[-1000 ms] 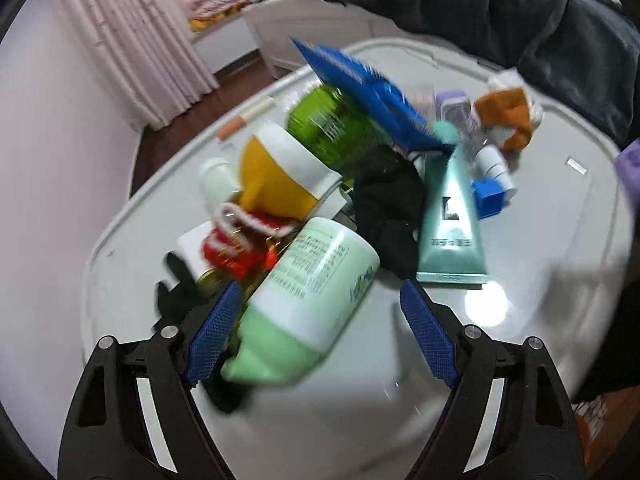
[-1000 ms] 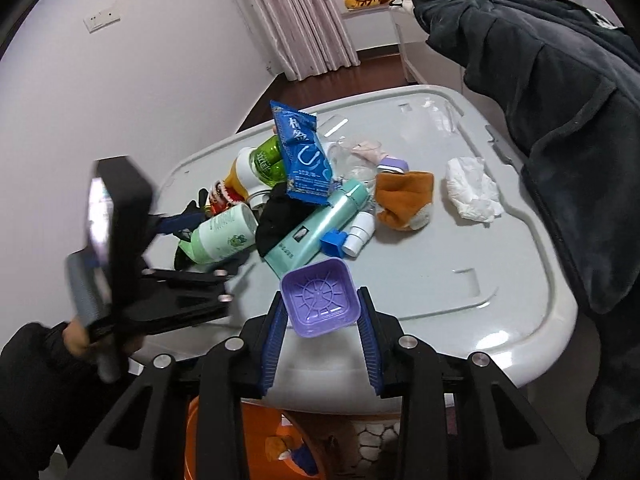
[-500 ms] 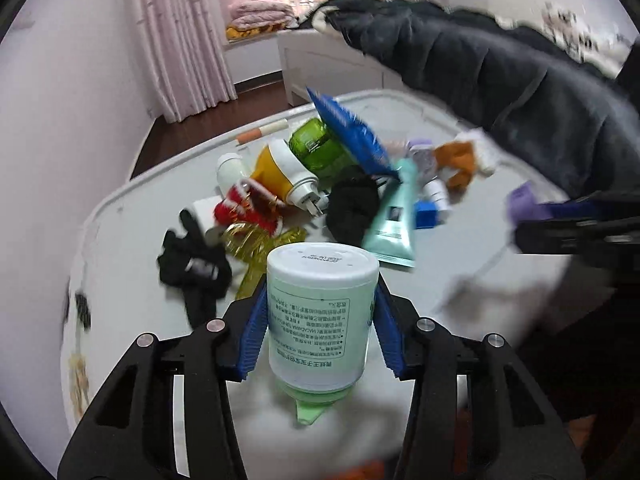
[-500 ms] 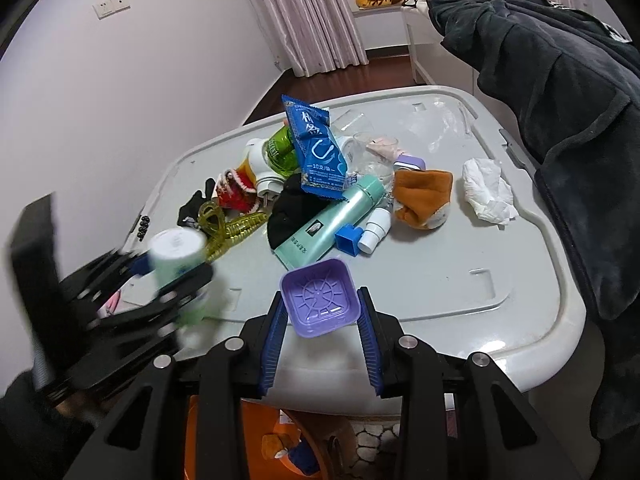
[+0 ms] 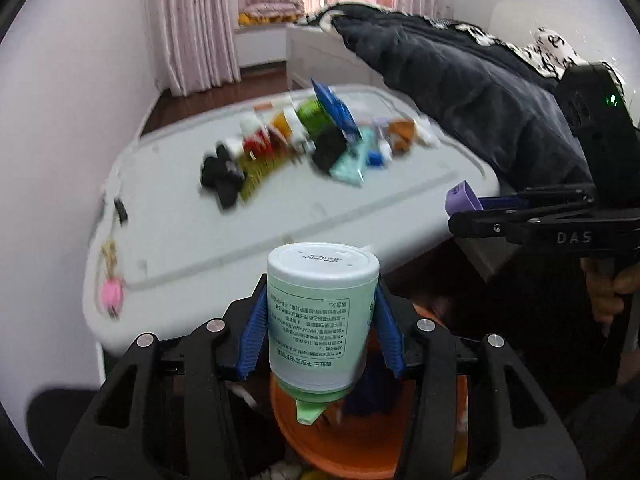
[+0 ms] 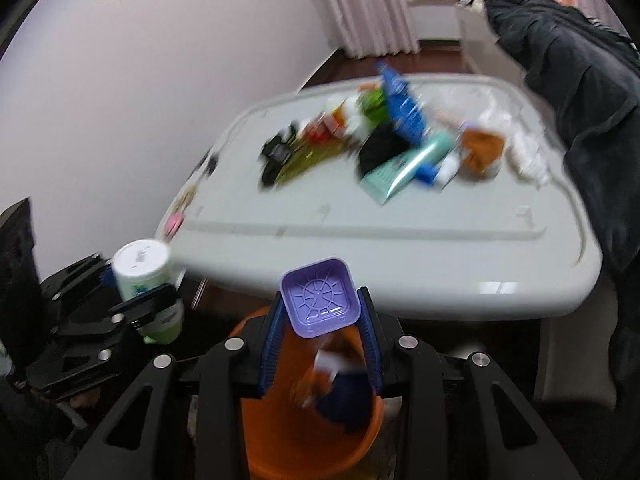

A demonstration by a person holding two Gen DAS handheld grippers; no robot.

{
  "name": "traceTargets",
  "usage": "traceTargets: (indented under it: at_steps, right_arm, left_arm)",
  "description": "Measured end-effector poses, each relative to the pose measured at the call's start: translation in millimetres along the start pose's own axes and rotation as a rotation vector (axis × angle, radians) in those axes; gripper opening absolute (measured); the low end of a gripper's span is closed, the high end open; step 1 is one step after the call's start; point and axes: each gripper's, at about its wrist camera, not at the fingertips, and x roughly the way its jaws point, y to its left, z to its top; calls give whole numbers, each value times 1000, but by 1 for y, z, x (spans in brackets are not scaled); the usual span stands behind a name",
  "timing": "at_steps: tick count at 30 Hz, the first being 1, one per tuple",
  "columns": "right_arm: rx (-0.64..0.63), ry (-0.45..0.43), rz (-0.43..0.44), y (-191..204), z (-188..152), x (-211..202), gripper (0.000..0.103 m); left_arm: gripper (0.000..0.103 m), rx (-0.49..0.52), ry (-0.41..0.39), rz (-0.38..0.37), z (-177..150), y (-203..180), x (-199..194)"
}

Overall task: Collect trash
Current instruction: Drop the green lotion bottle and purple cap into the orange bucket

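Note:
My left gripper [image 5: 322, 336] is shut on a pale green bottle [image 5: 320, 320] with a white cap, held over an orange bin [image 5: 344, 452] below the table edge. The bottle also shows in the right wrist view [image 6: 146, 280]. My right gripper [image 6: 320, 336] is shut on a small purple square tray [image 6: 318, 298], held above the orange bin [image 6: 280, 440]. The tray also shows in the left wrist view [image 5: 462, 200]. A pile of trash [image 5: 320, 140] lies on the grey table [image 5: 180, 232].
The bin holds some scraps, one dark blue [image 6: 344, 400]. A dark coat [image 5: 460, 92] lies along the table's right side. A pink charm [image 5: 111, 292] hangs at the table's left edge. A white wall stands at left, curtains [image 5: 200, 20] behind.
My left gripper closed on the green bottle, lifted it off the table and pulled back over the bin. My right gripper drew back and lower with the purple tray.

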Motion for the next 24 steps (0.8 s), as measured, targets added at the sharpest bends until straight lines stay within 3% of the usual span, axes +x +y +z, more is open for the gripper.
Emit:
traceTargets:
  at_steps: [7,8,9,10,11,12,18,24]
  right_arm:
    - [-82,169,6,27,-42,20,36]
    - [-87,199,4,27,-46,26,40]
    - [-89,226,-8,26,-49,34,56]
    - [-90,231,-22,25,-51,37,60]
    - [-92,230,-38,23,-52,40,61]
    - [-88,230,-47,19,-50,42,61]
    - [-21,136,-57,-8,-7,26,59]
    - [-12,-14,-126,-39,81,28,59]
  left_arm:
    - [48,15,154,-67,-38,-10,20]
    - [52,11,166,-68,-40,-9,23]
    - [58,5,175,-64,-42,-8,24]
    - [73,-3,181,-59,-43,-6,26]
    - [81,-16,182,-59,-43,-3,26]
    - [81,-25,181,-60,-42,0,26]
    - [81,-91,181,-64,-35,17,33]
    - [81,-169,146,-55,-5,36,46]
